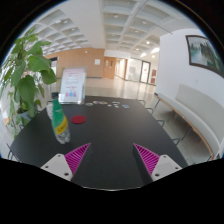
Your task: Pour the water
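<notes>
A green bottle (60,121) with a pale upper part stands upright on the dark table (115,140), to the left beyond my fingers. A small red round thing (78,119), like a cap or coaster, lies on the table just right of the bottle. My gripper (112,160) is open and empty, with its magenta pads (76,155) spread wide over the near part of the table. The bottle is well ahead and left of the left finger. No cup shows.
A leafy green plant (25,75) stands at the table's left side. A white sign or card (73,85) stands at the table's far end. A white bench or counter (195,115) runs along the right. A bright hall lies beyond.
</notes>
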A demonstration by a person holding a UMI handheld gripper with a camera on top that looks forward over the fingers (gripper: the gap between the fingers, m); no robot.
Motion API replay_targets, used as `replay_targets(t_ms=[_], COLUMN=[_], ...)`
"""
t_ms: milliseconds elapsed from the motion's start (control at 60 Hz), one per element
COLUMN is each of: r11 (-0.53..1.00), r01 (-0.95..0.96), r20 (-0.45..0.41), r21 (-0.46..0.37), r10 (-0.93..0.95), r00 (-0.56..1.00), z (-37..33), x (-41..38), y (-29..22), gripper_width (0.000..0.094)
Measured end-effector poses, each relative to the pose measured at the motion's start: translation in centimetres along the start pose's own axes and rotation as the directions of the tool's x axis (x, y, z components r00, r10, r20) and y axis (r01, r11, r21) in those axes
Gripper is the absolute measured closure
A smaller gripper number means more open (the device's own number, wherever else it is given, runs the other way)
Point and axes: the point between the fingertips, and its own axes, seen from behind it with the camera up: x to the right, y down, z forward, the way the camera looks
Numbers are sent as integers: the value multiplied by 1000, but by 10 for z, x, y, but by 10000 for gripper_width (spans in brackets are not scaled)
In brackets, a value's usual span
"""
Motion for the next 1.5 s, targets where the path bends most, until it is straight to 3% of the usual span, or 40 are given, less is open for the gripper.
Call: replay_targets(t_ms=[283,550,633,717,933,1083,1283,1433,1500], r11=[999,995,990,986,974,966,929,757,596], r01=[-16,-39,-48,-37,6,64,283,623,793], r20=[134,91,80,70,36,-88,-417,-627,-711], r21=[29,94,133,164,224,249,237,197,127], r10=[12,30,37,26,-15,-43,-166,-391,-502], r00=[991,995,996,997,999,995,894,674,492], z=[37,114,131,147,145,139,132,126,135], x=[-152,-202,-206,-209,-202,-158,-50,-23,-46], y=[-10,-35,-45,-50,-55,-76,-155,-265,-308], gripper_width=[80,90,141,377,510,535,534,535,533])
